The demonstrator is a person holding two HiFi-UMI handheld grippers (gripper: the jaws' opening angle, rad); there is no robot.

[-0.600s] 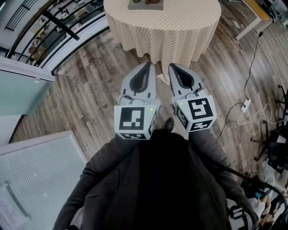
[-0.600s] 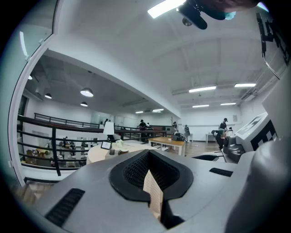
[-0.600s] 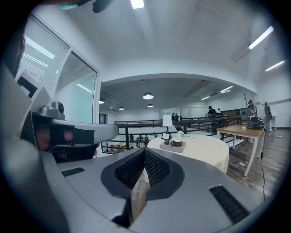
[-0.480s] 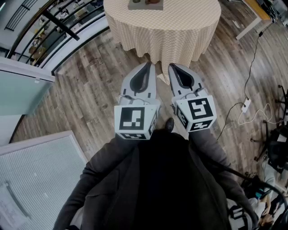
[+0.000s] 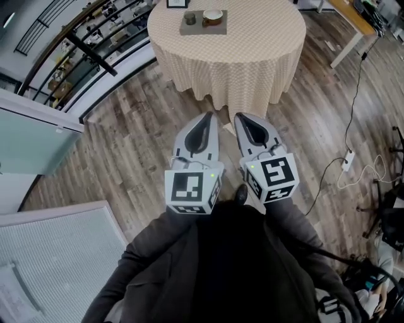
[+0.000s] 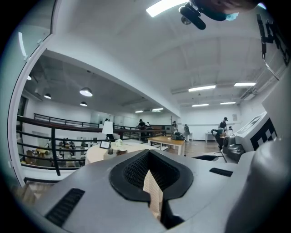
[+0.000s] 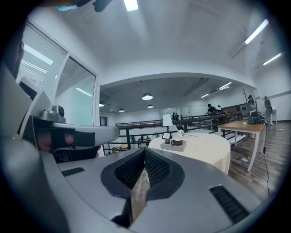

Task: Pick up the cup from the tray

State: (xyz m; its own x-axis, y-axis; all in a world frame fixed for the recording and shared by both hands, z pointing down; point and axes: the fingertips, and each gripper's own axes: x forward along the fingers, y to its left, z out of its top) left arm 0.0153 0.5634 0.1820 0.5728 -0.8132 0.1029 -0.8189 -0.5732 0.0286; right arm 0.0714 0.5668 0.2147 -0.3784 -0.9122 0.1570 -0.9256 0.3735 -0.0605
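A wooden plank floor (image 5: 120, 132) fills most of the head view. A round table (image 5: 252, 57) under a pale checked cloth that hangs almost to the floor stands at the top of that view, well apart from the person. The person's dark jacket (image 5: 221, 265) fills the bottom, with both sleeves reaching forward.

The left gripper (image 5: 206, 117) and the right gripper (image 5: 243, 118) are held just beside each other over the floor, about level, both pointing towards the table. Each carries its marker cube at the back. In each gripper's own view the two jaws are pressed together at the tips with nothing between them, and only floor or cloth shows through the gap lower down.

A small grey tray (image 5: 203, 26) lies on the far part of the table top. The cup (image 5: 213, 17), brown outside and pale inside, stands upright on the tray's right half, with a smaller dark thing (image 5: 190, 18) on its left half. In the right gripper view a lamp (image 7: 167, 121) with a white shade stands behind the tray. A thin cable (image 5: 355, 94) runs across the floor at the right
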